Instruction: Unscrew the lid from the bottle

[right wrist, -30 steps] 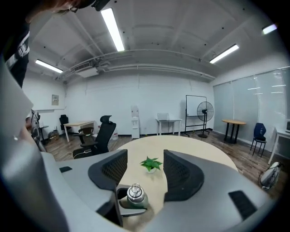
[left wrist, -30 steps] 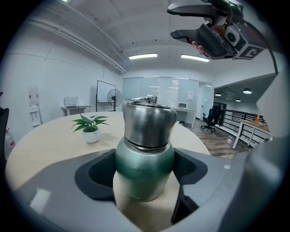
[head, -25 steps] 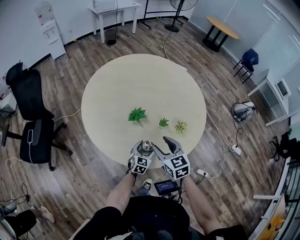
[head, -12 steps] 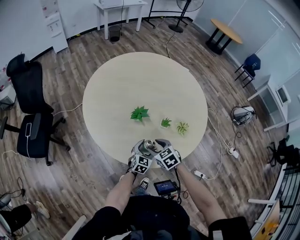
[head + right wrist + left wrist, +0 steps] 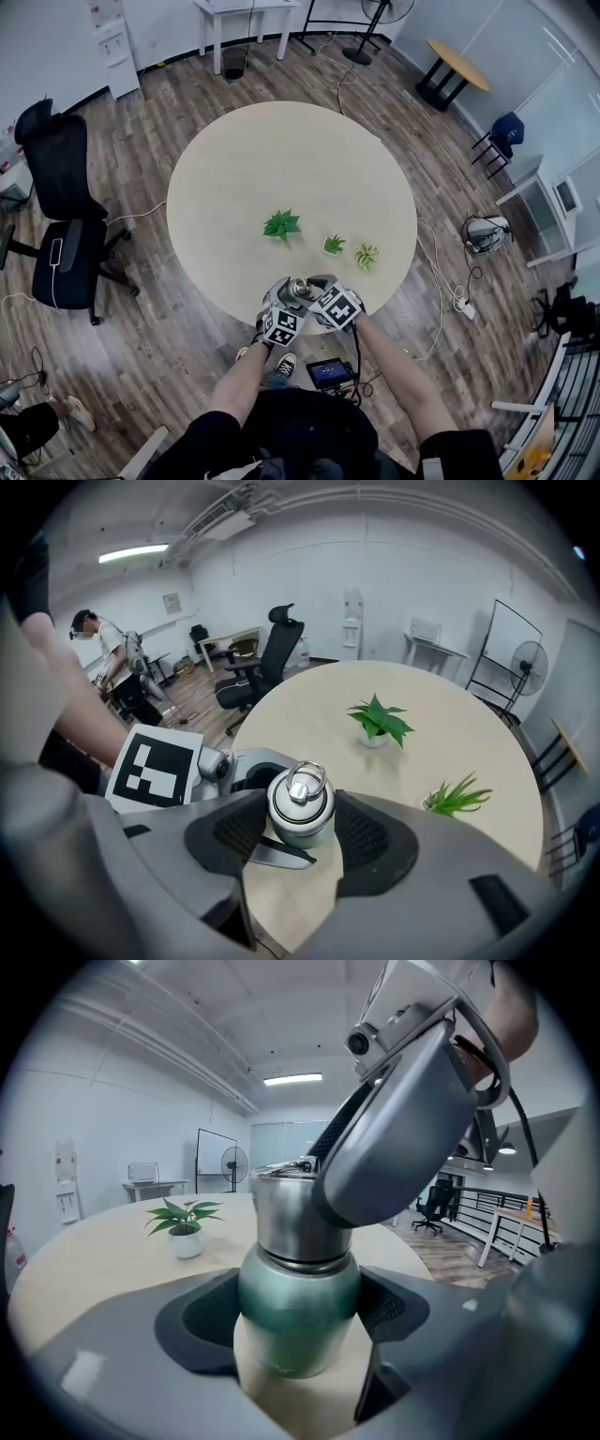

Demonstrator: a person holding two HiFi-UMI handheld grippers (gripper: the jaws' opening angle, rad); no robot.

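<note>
Green potted plants [image 5: 282, 226] beyond the bottle [image 5: 298, 290]

Three potted plants [image 5: 282, 225], one bottle [image 5: 298, 291]

Bright, even light from a ceiling strip [image 5: 292, 1078]; soft shadows; fisheye-bent edges; dark corners.

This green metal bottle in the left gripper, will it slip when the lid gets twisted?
The bottle looks like rigid metal, so it probably won't dent where the left gripper clamps it. Its body is round and smooth, so it may spin between the pads once the right gripper, now closing round the lid, twists.
</note>
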